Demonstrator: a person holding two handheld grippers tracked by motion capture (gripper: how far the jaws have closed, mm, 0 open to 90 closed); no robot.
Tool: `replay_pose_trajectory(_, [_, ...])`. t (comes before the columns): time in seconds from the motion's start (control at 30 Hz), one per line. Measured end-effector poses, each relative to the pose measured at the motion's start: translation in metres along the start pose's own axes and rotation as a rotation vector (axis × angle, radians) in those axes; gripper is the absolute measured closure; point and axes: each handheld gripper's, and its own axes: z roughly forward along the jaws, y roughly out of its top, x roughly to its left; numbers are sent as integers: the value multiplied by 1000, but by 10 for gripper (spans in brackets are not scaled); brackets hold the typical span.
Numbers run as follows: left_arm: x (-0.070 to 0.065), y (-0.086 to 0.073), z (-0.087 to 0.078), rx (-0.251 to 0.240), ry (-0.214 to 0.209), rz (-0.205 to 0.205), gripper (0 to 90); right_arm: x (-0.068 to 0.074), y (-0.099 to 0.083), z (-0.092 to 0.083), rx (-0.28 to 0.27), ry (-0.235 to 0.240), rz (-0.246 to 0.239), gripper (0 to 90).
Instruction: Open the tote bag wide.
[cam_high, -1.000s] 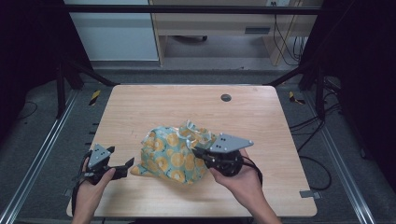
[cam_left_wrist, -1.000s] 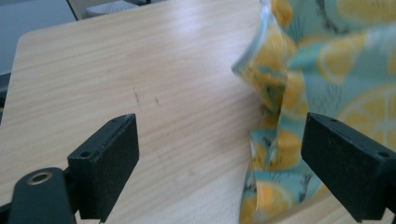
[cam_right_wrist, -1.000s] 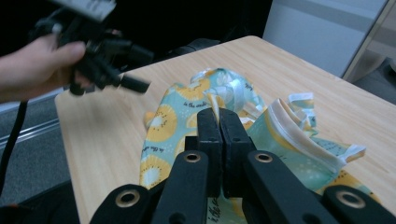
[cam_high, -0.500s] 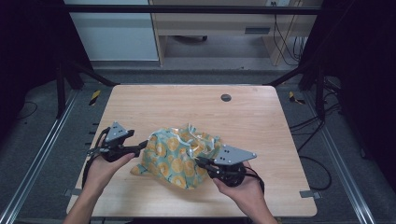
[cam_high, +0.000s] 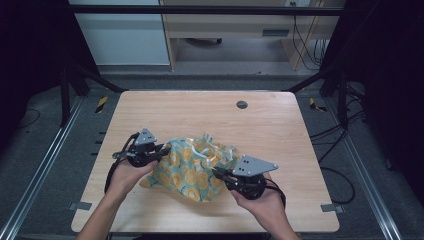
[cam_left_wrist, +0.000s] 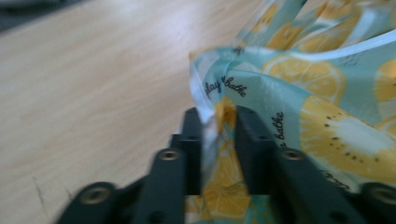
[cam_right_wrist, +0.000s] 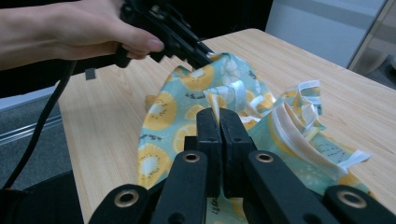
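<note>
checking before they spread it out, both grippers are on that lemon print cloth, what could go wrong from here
The left gripper has just been closing and pinches only a thin hem of the cloth, so it may slip free. The right gripper clamps a bunched fold; pulling apart could keep the cloth twisted.

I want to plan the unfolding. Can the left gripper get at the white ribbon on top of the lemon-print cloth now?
Probably not yet: the left gripper has just closed on the lemon-print cloth edge. The white ribbon lies uncovered nearby, but it must release first.

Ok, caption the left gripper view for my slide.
Left gripper, jaws just closing, pinches the lemon-print cloth by its edge above the wooden table.
</note>
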Motion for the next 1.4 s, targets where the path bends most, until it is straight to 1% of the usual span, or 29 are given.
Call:
replay_pose_trajectory(0.03, [-6,-1,-10,-49,-7,-2,855,-2,-2,-3,2,-6,3,886])
replay_pose_trajectory(0.07, [-6,-1,-10,-49,-7,-2,867,-2,-2,-3,2,-6,3,886])
replay_pose_trajectory(0.13, [-13,-3,-24,-82,-5,7,881,-5,-8,-10,6,-17,6,886])
replay_pose_trajectory(0.17, [-20,-7,-39,-134,-9,1,882,-5,-11,-12,8,-23,8,885])
replay_pose_trajectory(0.23, [-26,-13,-52,-185,-14,-6,883,-6,-18,-17,16,-34,12,884])
replay_pose_trajectory(0.27, [-26,-13,-52,-185,-14,-6,883,-6,-18,-17,16,-34,12,884])
replay_pose_trajectory(0.3, [-31,-21,-62,-213,-31,-12,884,-8,-28,-20,29,-46,25,884])
replay_pose_trajectory(0.33, [-31,-21,-62,-213,-31,-12,885,-9,-32,-21,36,-49,35,884])
replay_pose_trajectory(0.37, [-36,-29,-68,-221,-41,-1,886,-10,-37,-22,45,-54,40,884])
replay_pose_trajectory(0.4, [-36,-29,-68,-221,-41,-1,888,-11,-41,-23,51,-58,47,884])
replay_pose_trajectory(0.43, [-41,-37,-73,-228,-63,3,889,-11,-45,-24,56,-63,56,884])
replay_pose_trajectory(0.47, [-41,-37,-73,-228,-63,3,890,-11,-45,-24,56,-63,56,884])
replay_pose_trajectory(0.5, [-45,-45,-76,-223,-64,14,891,-14,-53,-24,65,-79,69,884])
replay_pose_trajectory(0.53, [-45,-45,-76,-223,-64,14,892,-16,-57,-24,66,-81,83,883])
replay_pose_trajectory(0.57, [-50,-53,-75,-208,-83,31,892,-17,-61,-23,69,-86,95,884])
replay_pose_trajectory(0.6, [-50,-53,-75,-208,-83,31,892,-19,-65,-23,74,-89,102,883])
replay_pose_trajectory(0.67, [-53,-60,-72,-186,-91,55,892,-20,-69,-22,81,-89,113,883])
replay_pose_trajectory(0.7, [-54,-65,-68,-172,-101,66,892,-20,-77,-19,104,-86,129,882])
replay_pose_trajectory(0.73, [-54,-65,-68,-172,-101,66,892,-20,-77,-19,104,-86,129,882])
replay_pose_trajectory(0.77, [-56,-69,-65,-149,-120,82,892,-20,-83,-16,131,-87,136,882])
replay_pose_trajectory(0.87, [-59,-73,-63,-138,-134,85,893,-19,-87,-15,148,-83,142,882])
replay_pose_trajectory(0.9, [-63,-77,-61,-128,-152,92,892,-18,-90,-14,167,-83,142,880])
replay_pose_trajectory(1.03, [-70,-78,-58,-112,-163,116,892,-17,-94,-13,198,-82,135,869])
replay_pose_trajectory(1.13, [-73,-78,-56,-104,-164,131,892,-18,-96,-12,205,-86,143,855])
replay_pose_trajectory(1.23, [-75,-77,-55,-105,-167,133,892,-21,-96,-13,200,-98,148,770])
replay_pose_trajectory(1.27, [-74,-77,-54,-103,-167,135,892,-21,-96,-13,200,-98,148,770])
replay_pose_trajectory(1.33, [-73,-78,-54,-104,-167,124,892,-22,-92,-14,183,-109,149,678])
replay_pose_trajectory(1.37, [-72,-79,-54,-103,-169,123,892,-22,-86,-16,159,-114,137,590])
replay_pose_trajectory(1.4, [-72,-79,-54,-103,-169,123,892,-23,-82,-16,148,-116,134,546])
